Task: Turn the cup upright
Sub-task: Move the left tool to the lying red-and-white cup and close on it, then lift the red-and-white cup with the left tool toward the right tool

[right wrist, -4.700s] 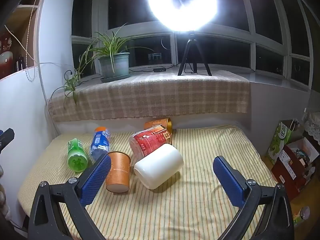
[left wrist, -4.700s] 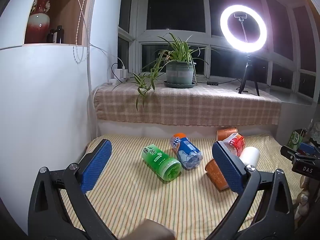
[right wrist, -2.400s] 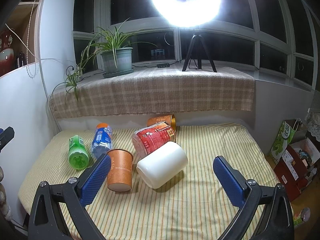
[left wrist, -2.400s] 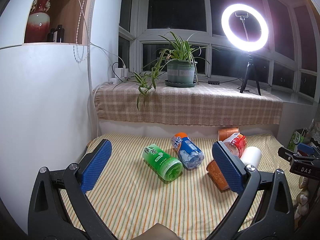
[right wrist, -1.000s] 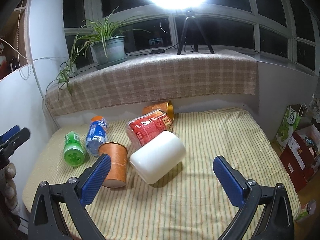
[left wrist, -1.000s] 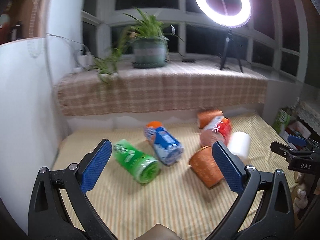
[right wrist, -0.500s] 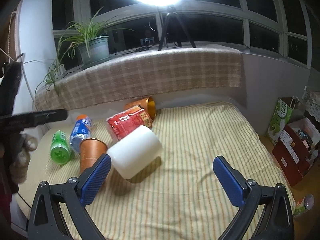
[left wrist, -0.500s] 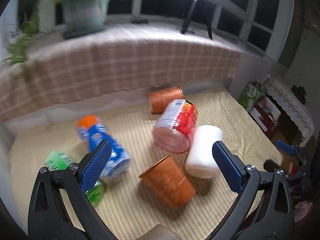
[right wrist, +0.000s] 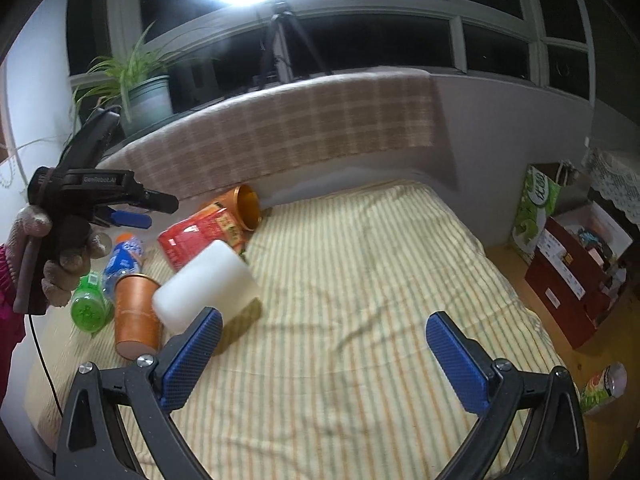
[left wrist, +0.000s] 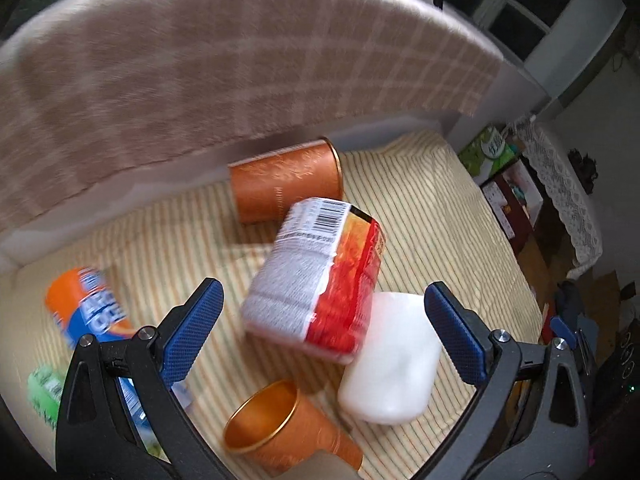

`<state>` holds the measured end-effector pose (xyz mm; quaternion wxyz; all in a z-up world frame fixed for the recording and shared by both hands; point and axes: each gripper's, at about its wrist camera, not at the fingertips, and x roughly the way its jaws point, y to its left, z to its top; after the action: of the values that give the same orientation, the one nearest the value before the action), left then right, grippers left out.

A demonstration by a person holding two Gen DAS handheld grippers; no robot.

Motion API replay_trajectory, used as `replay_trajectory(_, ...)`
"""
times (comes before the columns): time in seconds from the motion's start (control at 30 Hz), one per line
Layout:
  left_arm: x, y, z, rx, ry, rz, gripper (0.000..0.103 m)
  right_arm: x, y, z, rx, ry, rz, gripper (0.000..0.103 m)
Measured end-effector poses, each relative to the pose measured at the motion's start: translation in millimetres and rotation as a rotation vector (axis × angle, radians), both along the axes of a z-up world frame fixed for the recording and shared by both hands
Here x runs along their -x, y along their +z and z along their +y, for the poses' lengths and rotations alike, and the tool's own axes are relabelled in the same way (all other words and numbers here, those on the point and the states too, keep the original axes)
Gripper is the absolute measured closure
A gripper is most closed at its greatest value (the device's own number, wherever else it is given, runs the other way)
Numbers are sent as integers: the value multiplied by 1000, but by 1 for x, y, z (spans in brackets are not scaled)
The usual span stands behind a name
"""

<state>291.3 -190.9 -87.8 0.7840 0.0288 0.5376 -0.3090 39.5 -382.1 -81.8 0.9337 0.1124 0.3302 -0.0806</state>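
Orange paper cup: lies on its side on the striped bedspread near the left edge, gold-lined mouth open toward the left-wrist camera. In the right-wrist view its closed base faces that camera.

White cylinder: on its side, just beside the orange paper cup and touching the red-labelled container. In the right-wrist view it partly overlaps the cup's rim end.

Red-labelled container: on its side, barcode uppermost, between the white cylinder and the copper cup.

Copper cup: on its side at the back edge of the bedspread, below the plaid cloth; gold interior shows in the right-wrist view.

Blue-and-orange bottle and green bottle: both lying down toward the left edge, blurred in the left-wrist view.

Left gripper: blue pads spread wide, nothing between them, poised above the cluster with the red-labelled container and white cylinder framed in the gap. Seen from the right-wrist camera it is held in a gloved hand over the left edge.

Right gripper: pads wide apart, empty, over bare bedspread toward the front, well apart from the orange paper cup.

Potted plant on the sill; boxes on the floor off the right edge.
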Motion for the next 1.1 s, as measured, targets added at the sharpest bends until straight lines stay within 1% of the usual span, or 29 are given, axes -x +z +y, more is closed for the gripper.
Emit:
replay_trajectory(0.2,-12,-16,-17,-38,-26,57,1,6,-6,-17,-16,-38,8,0)
replay_trajectory(0.43,-20,-33,-23,-80,-31,89,1,12,-13,-31,-36,-64,17,0)
replay_trajectory(0.5,-22,-36,-22,-81,-30,99,4,13,-15,-35,-41,-70,18,0)
replay_trajectory(0.57,-23,-39,-21,-87,-21,111,9,13,-16,-38,-47,-77,19,0)
replay_trajectory(0.63,-23,-42,-19,-90,-18,118,10,13,-17,-40,-54,-82,20,0)
replay_trajectory(0.67,-23,-44,-19,-98,-22,113,12,13,-17,-40,-57,-83,20,0)
replay_trajectory(0.87,-20,-38,-18,-111,-16,74,13,13,-17,-41,-59,-86,22,0)
replay_trajectory(1.1,-14,-22,-16,-96,-7,30,13,15,-15,-40,-53,-85,16,0)
